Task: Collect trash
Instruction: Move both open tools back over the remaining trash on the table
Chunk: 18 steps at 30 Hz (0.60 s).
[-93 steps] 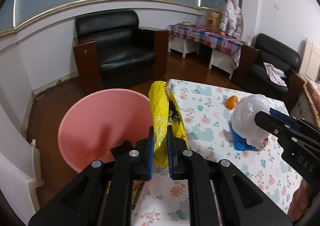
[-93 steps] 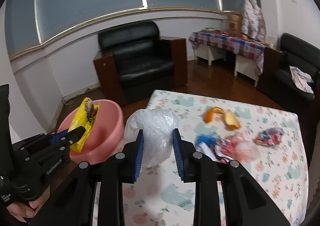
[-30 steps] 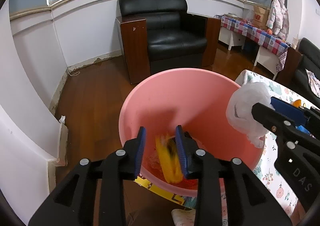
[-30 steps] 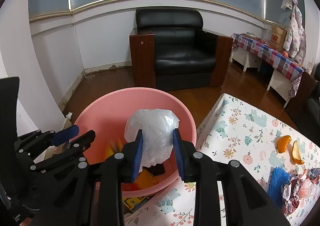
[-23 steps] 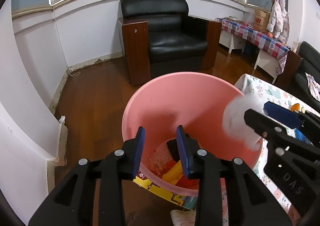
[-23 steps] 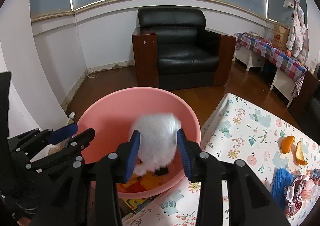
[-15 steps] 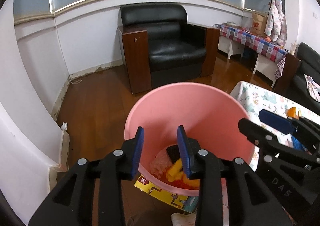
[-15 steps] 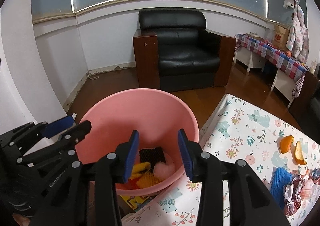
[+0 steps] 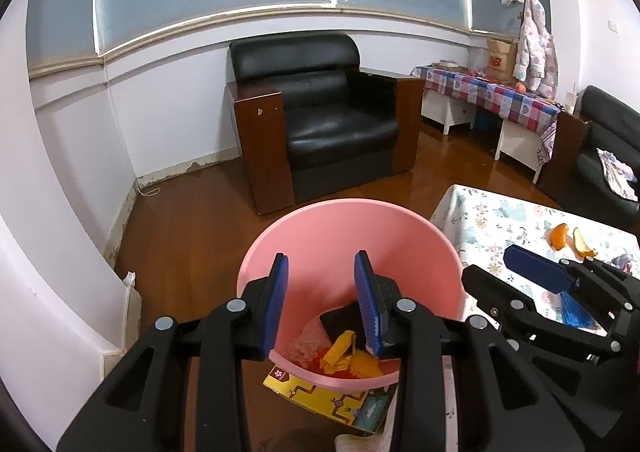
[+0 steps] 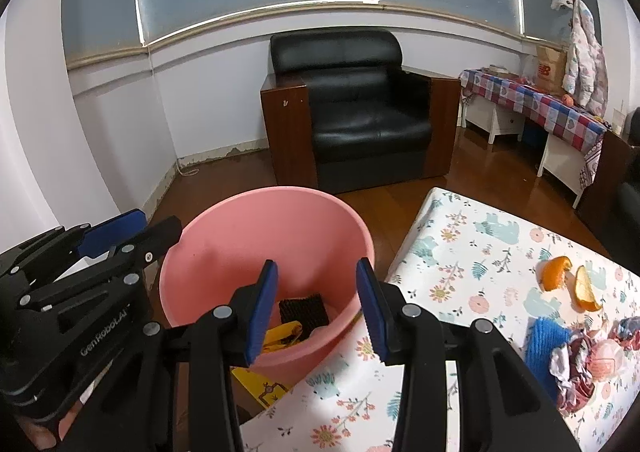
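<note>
A pink bin (image 9: pixel 340 236) stands on the floor beside the table's corner. In it lie a yellow wrapper (image 9: pixel 340 348), a black piece (image 9: pixel 340 322) and a pale plastic bag (image 9: pixel 304 344). My left gripper (image 9: pixel 321 257) hangs open above the bin with nothing between its blue pads. My right gripper (image 10: pixel 317 264) is also open and empty over the bin's (image 10: pixel 280 228) near rim. On the flowered table (image 10: pixel 460 252) lie orange peels (image 10: pixel 554 272), a blue bundle (image 10: pixel 540 344) and crumpled wrappers (image 10: pixel 592 360).
A black armchair (image 9: pixel 332 120) stands behind the bin on the wooden floor. A low table with a checked cloth (image 9: pixel 500 96) runs along the right wall, next to a black sofa (image 9: pixel 604 140). A yellow printed booklet (image 9: pixel 320 392) lies under the bin.
Both grippers let go over the bin: the yellow wrapper and the white bag fell in. Both have since risen and drawn back from the bin with jaws apart.
</note>
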Motion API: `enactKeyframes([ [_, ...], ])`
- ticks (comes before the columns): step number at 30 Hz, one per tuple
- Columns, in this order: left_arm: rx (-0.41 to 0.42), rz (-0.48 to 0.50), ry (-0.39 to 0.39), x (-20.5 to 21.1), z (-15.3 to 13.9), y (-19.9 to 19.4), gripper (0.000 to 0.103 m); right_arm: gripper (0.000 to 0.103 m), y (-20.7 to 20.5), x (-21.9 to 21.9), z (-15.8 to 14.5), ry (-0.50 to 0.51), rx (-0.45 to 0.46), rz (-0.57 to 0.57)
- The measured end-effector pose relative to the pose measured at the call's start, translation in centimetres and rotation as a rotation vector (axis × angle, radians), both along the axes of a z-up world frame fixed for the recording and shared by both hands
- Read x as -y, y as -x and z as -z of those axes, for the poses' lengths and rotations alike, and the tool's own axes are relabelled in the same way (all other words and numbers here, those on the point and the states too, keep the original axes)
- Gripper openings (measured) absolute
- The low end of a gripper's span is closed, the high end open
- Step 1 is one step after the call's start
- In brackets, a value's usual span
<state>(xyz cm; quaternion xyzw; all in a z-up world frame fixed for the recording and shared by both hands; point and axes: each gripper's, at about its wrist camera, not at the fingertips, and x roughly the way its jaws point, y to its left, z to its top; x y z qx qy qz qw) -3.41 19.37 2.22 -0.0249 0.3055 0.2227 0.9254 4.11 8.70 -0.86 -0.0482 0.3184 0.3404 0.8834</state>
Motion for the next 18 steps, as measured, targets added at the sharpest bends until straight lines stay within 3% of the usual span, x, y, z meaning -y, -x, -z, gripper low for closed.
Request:
enactKeyframes([
  [18, 0.001, 0.065, -0.053, 4.3, -1.0, -0.7, 0.034, 0.042, 1.2, 6.3, -0.6, -0.028, -0.009, 0.087],
])
